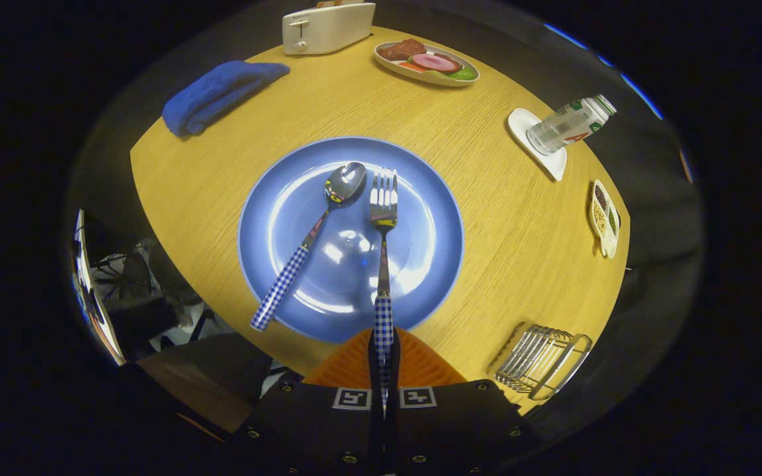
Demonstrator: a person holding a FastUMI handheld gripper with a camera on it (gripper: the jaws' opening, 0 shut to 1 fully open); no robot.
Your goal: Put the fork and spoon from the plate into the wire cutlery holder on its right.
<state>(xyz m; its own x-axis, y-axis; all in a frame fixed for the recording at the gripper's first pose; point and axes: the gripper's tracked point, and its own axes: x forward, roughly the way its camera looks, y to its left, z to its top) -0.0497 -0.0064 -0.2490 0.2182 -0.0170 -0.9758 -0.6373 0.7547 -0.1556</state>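
Gripping: gripper (383, 357) closed on fork (383, 218) handle tip, over plate (275, 218).
Risk: fork pivots, misses holder (540, 360) near right.
Spoon (315, 231): untouched.

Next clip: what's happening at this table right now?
A hand-held gripper has its orange fingers shut on the checked handle of the fork, whose tines lie over the blue plate. The spoon lies on the plate beside it. The wire cutlery holder waits to the right.

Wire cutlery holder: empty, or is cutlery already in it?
Empty: wire cutlery holder shows bare wires; spoon lies on plate, fork between gripper fingers.
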